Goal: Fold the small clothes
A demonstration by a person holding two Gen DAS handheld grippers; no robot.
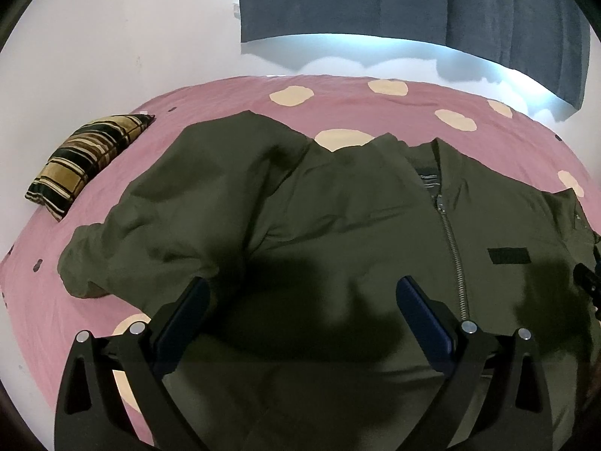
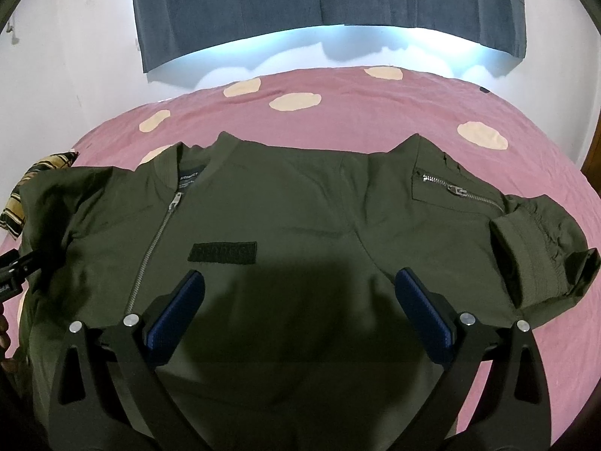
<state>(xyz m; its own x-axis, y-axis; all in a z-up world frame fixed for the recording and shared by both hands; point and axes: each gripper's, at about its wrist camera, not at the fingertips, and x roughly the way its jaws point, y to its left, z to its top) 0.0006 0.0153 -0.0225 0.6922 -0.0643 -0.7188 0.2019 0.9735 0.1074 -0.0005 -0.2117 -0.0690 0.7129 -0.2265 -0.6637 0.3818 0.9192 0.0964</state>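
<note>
The jacket (image 2: 308,225), olive green, lies front-up across the bed (image 2: 375,112), collar toward the wall. Its zip (image 2: 150,248) is closed up to the ribbed collar (image 2: 176,169), with a dark patch (image 2: 223,252) on the chest just beside the zip. In the right wrist view one sleeve (image 2: 526,248) is folded in over itself at the jacket's right edge, its ribbed cuff lying on top and a small zipped pocket (image 2: 458,189) showing on the upper arm. In the left wrist view the other sleeve (image 1: 157,233) spreads out rumpled toward a striped pillow (image 1: 86,158), its end bunched on the sheet.

The left tongs (image 1: 302,293) hover over the jacket's lower front, spread wide and holding nothing, their shadow falling on the cloth between the blue pads. The right tongs (image 2: 298,285) hang likewise over the chest, just right of the patch, spread wide and empty.

The sheet is pink with cream spots (image 2: 295,102). Beyond the bed stands a pale wall (image 2: 75,56), and a dark curtain (image 2: 319,3) hangs above a strip of bright light.
</note>
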